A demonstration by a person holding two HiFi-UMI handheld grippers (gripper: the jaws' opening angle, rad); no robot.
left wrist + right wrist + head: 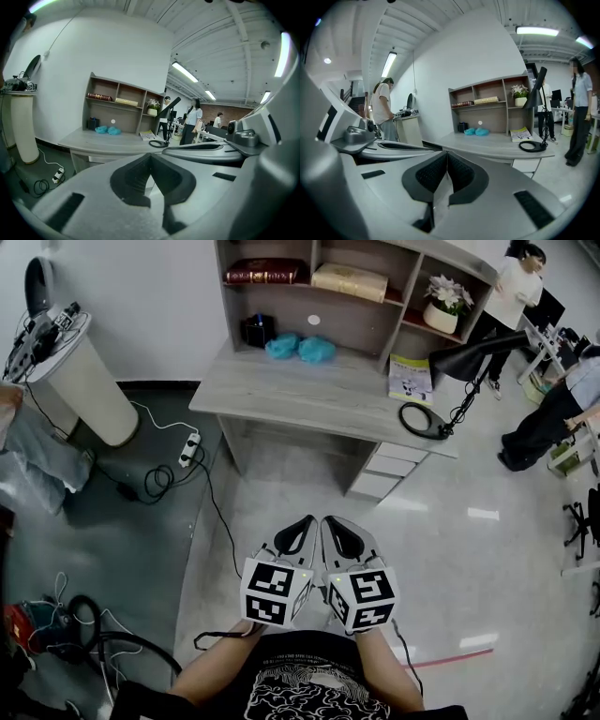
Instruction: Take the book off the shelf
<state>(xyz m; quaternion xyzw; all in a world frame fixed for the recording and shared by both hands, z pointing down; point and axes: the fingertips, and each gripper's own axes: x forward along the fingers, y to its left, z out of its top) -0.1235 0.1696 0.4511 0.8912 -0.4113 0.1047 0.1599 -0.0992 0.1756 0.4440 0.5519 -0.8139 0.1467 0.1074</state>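
Two books lie flat on the top shelf of the desk's hutch (319,306): a dark red book (265,272) in the left compartment and a beige book (350,281) in the middle one. Both appear small in the left gripper view, red book (99,97) and beige book (126,101), and in the right gripper view (462,103), (486,100). My left gripper (307,521) and right gripper (330,521) are held side by side close to my body, well short of the desk. Both point toward it. Each has its jaws shut on nothing (151,157), (446,154).
A potted plant (446,301) fills the right compartment. On the desk top (319,390) are two blue bundles (300,347), a black box (257,330), a magazine (410,379) and a black desk lamp (469,362). A power strip (189,448) and cables lie left. People (553,413) stand right.
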